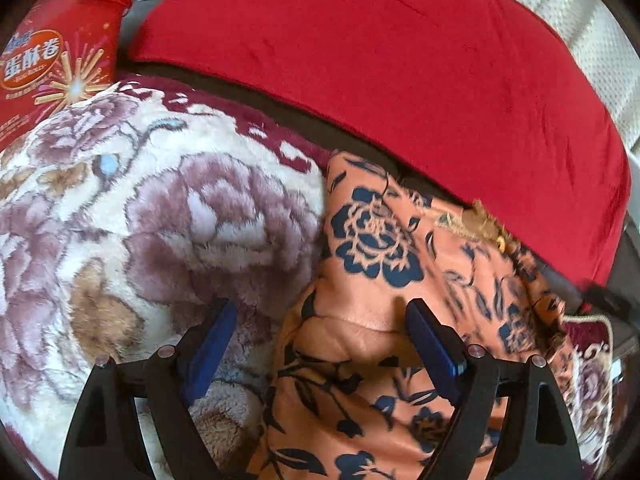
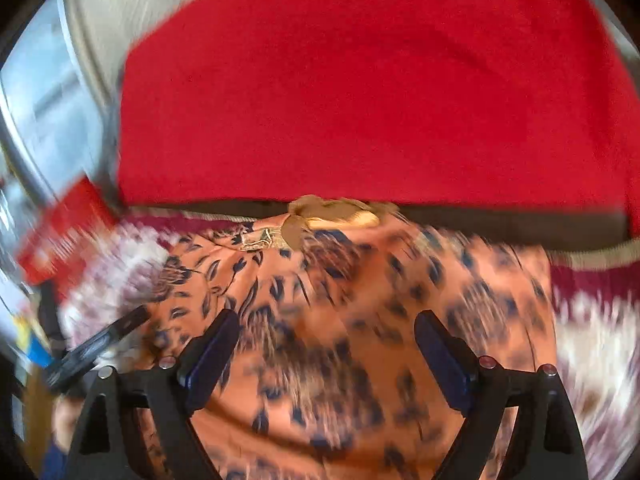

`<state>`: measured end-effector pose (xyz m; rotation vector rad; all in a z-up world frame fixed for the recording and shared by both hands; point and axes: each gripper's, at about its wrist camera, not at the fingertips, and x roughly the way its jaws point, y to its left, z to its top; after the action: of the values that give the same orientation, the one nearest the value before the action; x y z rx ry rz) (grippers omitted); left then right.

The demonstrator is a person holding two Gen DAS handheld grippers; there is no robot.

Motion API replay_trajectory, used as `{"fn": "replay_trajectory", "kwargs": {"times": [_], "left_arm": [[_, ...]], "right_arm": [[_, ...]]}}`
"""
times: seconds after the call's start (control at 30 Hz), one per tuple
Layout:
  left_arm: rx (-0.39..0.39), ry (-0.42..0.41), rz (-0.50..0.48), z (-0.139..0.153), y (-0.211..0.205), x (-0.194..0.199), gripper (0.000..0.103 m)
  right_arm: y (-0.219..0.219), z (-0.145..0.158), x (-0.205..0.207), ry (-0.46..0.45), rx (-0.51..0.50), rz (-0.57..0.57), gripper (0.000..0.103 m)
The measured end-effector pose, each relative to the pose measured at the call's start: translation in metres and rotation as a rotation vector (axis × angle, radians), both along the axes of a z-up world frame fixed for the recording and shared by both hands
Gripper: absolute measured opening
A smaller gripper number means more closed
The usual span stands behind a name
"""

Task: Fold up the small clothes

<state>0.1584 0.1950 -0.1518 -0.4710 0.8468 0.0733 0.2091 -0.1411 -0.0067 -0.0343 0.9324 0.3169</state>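
Orange garment (image 1: 372, 344) with dark blue floral print: lies crumpled on a plush floral blanket (image 1: 132, 216), its far edge near a red cushion (image 1: 380, 68). Left hand-held gripper (image 1: 322, 312): jaws spread wide above the garment's left edge, nothing grasped. Right hand-held gripper (image 2: 326, 322): jaws likewise released, over the garment's middle; view blurred. Red printed box (image 1: 48, 52): far left, beside the blanket.
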Motion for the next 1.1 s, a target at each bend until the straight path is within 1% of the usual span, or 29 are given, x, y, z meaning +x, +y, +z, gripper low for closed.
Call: {"fn": "replay_trajectory", "kwargs": {"times": [0.03, 0.07, 0.13, 0.17, 0.2, 0.27, 0.33, 0.37, 0.4, 0.47, 0.53, 0.57, 0.6, 0.63, 0.67, 0.73, 0.77, 0.83, 0.9, 0.93, 0.97, 1.0, 1.03, 1.07, 1.1], "left_arm": [[0.01, 0.001, -0.011, -0.002, -0.002, 0.0, 0.087], [0.024, 0.002, -0.019, -0.003, -0.003, 0.001, 0.087], [0.039, 0.003, -0.035, -0.006, -0.005, 0.004, 0.087], [0.04, -0.001, -0.046, -0.008, -0.005, 0.005, 0.087], [0.036, -0.002, -0.05, -0.01, -0.006, 0.006, 0.087], [0.018, -0.002, -0.046, -0.004, 0.001, -0.001, 0.087], [0.021, 0.002, -0.046, -0.003, 0.0, -0.001, 0.087], [0.023, 0.0, -0.042, -0.002, 0.0, -0.002, 0.087], [0.02, -0.002, -0.035, -0.002, 0.0, -0.002, 0.087], [0.012, -0.003, -0.026, -0.001, 0.0, -0.002, 0.087], [0.003, -0.003, -0.023, -0.001, 0.0, -0.002, 0.087], [0.005, -0.002, -0.024, -0.002, 0.0, -0.001, 0.087], [0.01, 0.004, -0.024, -0.002, 0.0, -0.001, 0.087], [0.012, 0.007, -0.025, -0.003, 0.0, -0.001, 0.087], [0.013, 0.007, -0.025, -0.003, 0.0, -0.001, 0.087], [0.014, 0.007, -0.027, -0.003, 0.001, 0.0, 0.087], [0.014, 0.007, -0.029, -0.004, 0.001, 0.0, 0.087], [0.017, 0.007, -0.035, -0.004, 0.001, 0.0, 0.087], [0.023, 0.006, -0.043, -0.004, 0.001, 0.0, 0.087], [0.025, 0.006, -0.044, -0.004, 0.001, 0.0, 0.087], [0.027, 0.005, -0.043, -0.004, 0.0, 0.0, 0.087], [0.028, 0.003, -0.042, -0.004, 0.0, 0.0, 0.087], [0.027, -0.001, -0.039, -0.004, 0.0, 0.0, 0.087], [0.023, -0.009, -0.032, -0.003, 0.001, -0.001, 0.087], [0.016, -0.022, -0.019, -0.001, 0.002, -0.002, 0.087]], "right_arm": [[0.021, -0.008, 0.018, 0.03, -0.087, 0.009, 0.091], [0.041, -0.023, 0.035, 0.078, -0.17, 0.022, 0.091], [0.061, -0.051, 0.055, 0.137, -0.308, 0.03, 0.089], [0.063, -0.065, 0.06, 0.145, -0.384, 0.009, 0.088], [0.059, -0.068, 0.06, 0.135, -0.399, -0.015, 0.086], [0.032, -0.061, 0.05, 0.098, -0.326, -0.104, 0.077], [-0.004, -0.051, 0.03, 0.054, -0.244, -0.183, 0.076], [-0.03, -0.048, 0.015, 0.031, -0.202, -0.239, 0.076], [-0.051, -0.048, 0.002, 0.027, -0.159, -0.275, 0.076], [-0.097, -0.056, -0.022, 0.056, -0.042, -0.358, 0.078], [-0.13, -0.061, -0.04, 0.066, 0.034, -0.432, 0.078], [-0.141, -0.06, -0.045, 0.057, 0.108, -0.439, 0.078], [-0.147, -0.057, -0.048, 0.053, 0.171, -0.43, 0.078], [-0.15, -0.055, -0.049, 0.051, 0.201, -0.423, 0.078], [-0.153, -0.053, -0.047, 0.056, 0.26, -0.404, 0.078], [-0.155, -0.056, -0.036, 0.084, 0.378, -0.38, 0.078], [-0.157, -0.059, -0.031, 0.104, 0.412, -0.395, 0.078], [-0.165, -0.076, -0.017, 0.159, 0.486, -0.427, 0.078], [-0.164, -0.088, -0.015, 0.216, 0.527, -0.456, 0.077], [-0.164, -0.095, -0.013, 0.237, 0.538, -0.458, 0.072], [-0.161, -0.094, -0.012, 0.244, 0.519, -0.451, 0.067], [-0.159, -0.093, -0.011, 0.247, 0.489, -0.438, 0.058], [-0.154, -0.092, -0.008, 0.256, 0.443, -0.407, 0.036], [-0.149, -0.092, -0.004, 0.267, 0.404, -0.38, 0.022], [-0.142, -0.089, -0.001, 0.272, 0.36, -0.349, 0.018]]}}
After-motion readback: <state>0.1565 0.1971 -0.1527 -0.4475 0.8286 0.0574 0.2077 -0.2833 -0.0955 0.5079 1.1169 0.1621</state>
